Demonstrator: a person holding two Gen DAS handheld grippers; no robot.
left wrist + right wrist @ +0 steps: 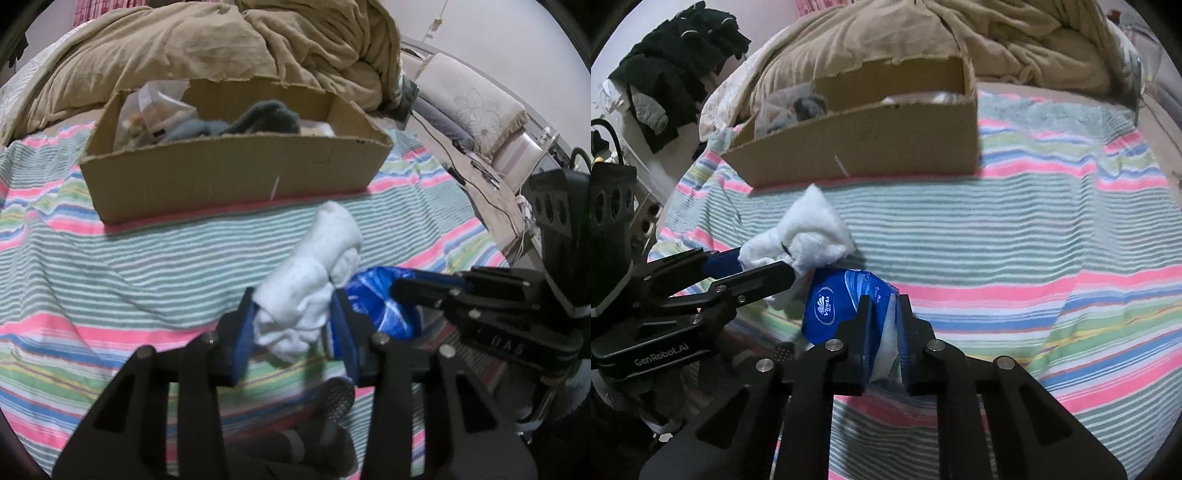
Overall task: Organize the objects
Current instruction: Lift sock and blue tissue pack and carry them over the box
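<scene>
Gripping a rolled white terry sock (314,273) at its near end, the left gripper (293,314) has its blue-padded fingers clamped on the soft bundle, low in the centre of the left wrist frame. The roll's long axis runs from that grip up and to the right, its rounded far end pointing toward the open brown cardboard box (236,173) in the upper middle. The box stands on a bedspread striped in pink, green and blue (110,266); a dark grey-green piece of cloth (266,118) and a clear plastic bag (155,107) show inside it.

The right wrist view alone shows the printed face of the blue plastic tissue packet (842,306), white tissue bulging from its end, at lower centre. The right gripper (884,321) is closed on that packet, squeezing it narrow. The packet's length runs from the fingers toward the left of the frame, its far end touching the sock. That view also takes in a heap of dark clothing (679,62) at upper left. A crumpled tan duvet (221,48) fills the top of both frames.
</scene>
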